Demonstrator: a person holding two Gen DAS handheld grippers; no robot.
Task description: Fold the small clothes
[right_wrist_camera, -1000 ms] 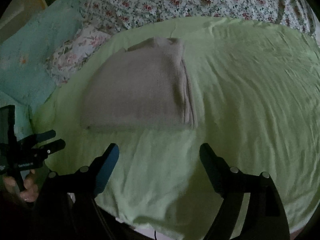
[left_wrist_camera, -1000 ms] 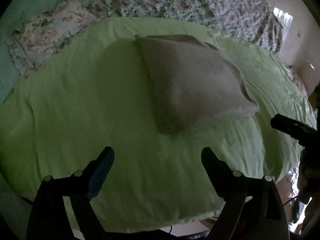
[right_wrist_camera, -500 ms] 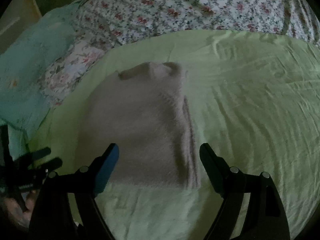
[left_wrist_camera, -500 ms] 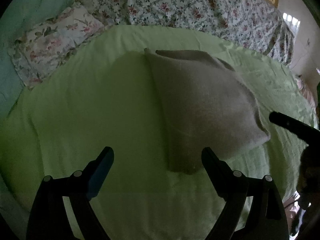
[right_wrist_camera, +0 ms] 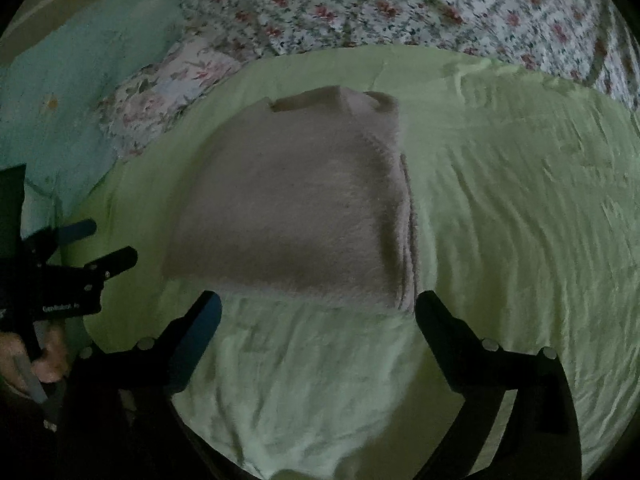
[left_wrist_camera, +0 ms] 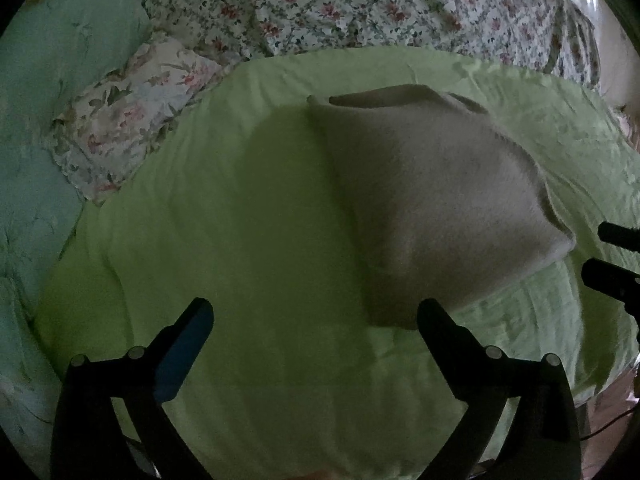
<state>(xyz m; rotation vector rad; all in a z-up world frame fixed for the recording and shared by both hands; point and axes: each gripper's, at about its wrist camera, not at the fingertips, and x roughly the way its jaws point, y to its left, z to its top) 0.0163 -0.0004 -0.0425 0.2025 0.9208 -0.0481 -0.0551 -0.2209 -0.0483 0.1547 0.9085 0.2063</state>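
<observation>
The bed (left_wrist_camera: 400,8) fills both views, its floral quilt (right_wrist_camera: 400,4) across the far side. Over the near part lies a light green sheet (left_wrist_camera: 240,220), creased and rumpled toward the right edge. A pale teal cover (left_wrist_camera: 60,40) sits at the far left, and a floral pillow (left_wrist_camera: 132,112) lies between it and the sheet.

On the sheet rests the sweater (right_wrist_camera: 288,208), beige and fuzzy, folded into a rough rectangle with its layered edges stacked along the right side and the neck end away from the cameras. It lies flat, nothing pressing on it.

The left gripper (left_wrist_camera: 316,320) angles down at the sheet, its jaws spread wide and empty; they have just been opening further, with only bare sheet between them. The sweater's near corner lies just beside its right finger (left_wrist_camera: 436,320) (whether they touch I cannot tell).

The right gripper (right_wrist_camera: 318,308) also tilts down, jaws wide apart and holding nothing, and they too have just been opening; the sweater's near edge sits just beyond the fingertips, spanning the gap between them. In the right view a hand (right_wrist_camera: 48,356) at the lower left grips the left tool's handle.
</observation>
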